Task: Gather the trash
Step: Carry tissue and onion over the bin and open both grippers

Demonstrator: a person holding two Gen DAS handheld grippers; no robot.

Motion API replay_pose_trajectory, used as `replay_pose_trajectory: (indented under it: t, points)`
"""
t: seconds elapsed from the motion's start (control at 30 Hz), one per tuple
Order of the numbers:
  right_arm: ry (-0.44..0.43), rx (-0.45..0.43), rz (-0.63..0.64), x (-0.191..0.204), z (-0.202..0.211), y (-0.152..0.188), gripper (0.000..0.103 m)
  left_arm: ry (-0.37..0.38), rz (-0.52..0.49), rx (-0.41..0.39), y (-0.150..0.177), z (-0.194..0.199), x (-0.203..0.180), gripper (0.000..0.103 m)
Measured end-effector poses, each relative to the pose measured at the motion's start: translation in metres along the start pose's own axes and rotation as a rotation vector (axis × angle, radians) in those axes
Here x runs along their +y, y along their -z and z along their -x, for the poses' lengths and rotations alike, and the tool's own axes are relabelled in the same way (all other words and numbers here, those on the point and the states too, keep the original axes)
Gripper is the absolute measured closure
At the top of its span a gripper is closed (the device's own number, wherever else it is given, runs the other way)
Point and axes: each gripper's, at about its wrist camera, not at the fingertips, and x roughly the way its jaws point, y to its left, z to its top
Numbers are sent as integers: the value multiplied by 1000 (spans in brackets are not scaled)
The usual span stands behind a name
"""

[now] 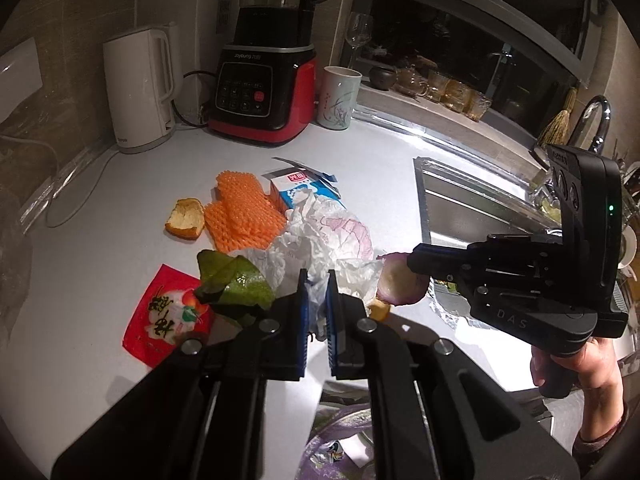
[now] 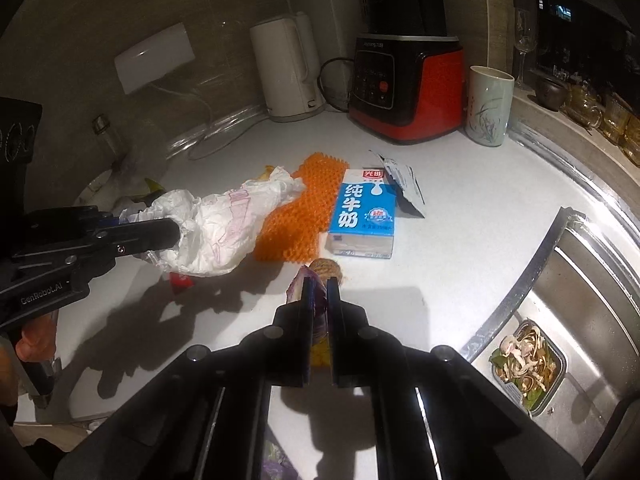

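My left gripper (image 1: pixel 318 280) is shut on a crumpled white plastic bag (image 1: pixel 320 240), which hangs lifted off the white counter. The right wrist view shows that bag (image 2: pixel 224 224) in the left gripper (image 2: pixel 176 236) at the left. My right gripper (image 2: pixel 320 286) is shut on a purple onion peel (image 2: pixel 298 280); from the left wrist view the peel (image 1: pixel 400 286) sits at the right gripper's (image 1: pixel 412 260) tips. On the counter lie an orange foam net (image 1: pixel 240 212), a blue milk carton (image 2: pixel 362 216), a green leaf (image 1: pixel 232 288), a red packet (image 1: pixel 168 320) and a piece of orange peel (image 1: pixel 184 218).
A white kettle (image 1: pixel 138 88), a red and black blender (image 1: pixel 260 92) and a cup (image 1: pixel 338 98) stand along the back wall. The steel sink (image 2: pixel 580 280) to the right holds a foil tray (image 2: pixel 528 364) of food scraps. A purple bag (image 1: pixel 340 440) lies below the left gripper.
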Motion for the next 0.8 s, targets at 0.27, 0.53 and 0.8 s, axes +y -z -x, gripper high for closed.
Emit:
replay_pose_trajectory:
  t: [0.27, 0.53, 0.8]
  points:
    - [-22, 84, 13, 32, 28, 68, 96, -9, 24, 50, 71, 31, -31, 96]
    - [-48, 182, 17, 60, 45, 148, 96, -44, 6, 152, 154, 43, -61, 96]
    - [-39, 222, 60, 77, 59, 183, 96, -62, -10, 208, 207, 39, -80, 96]
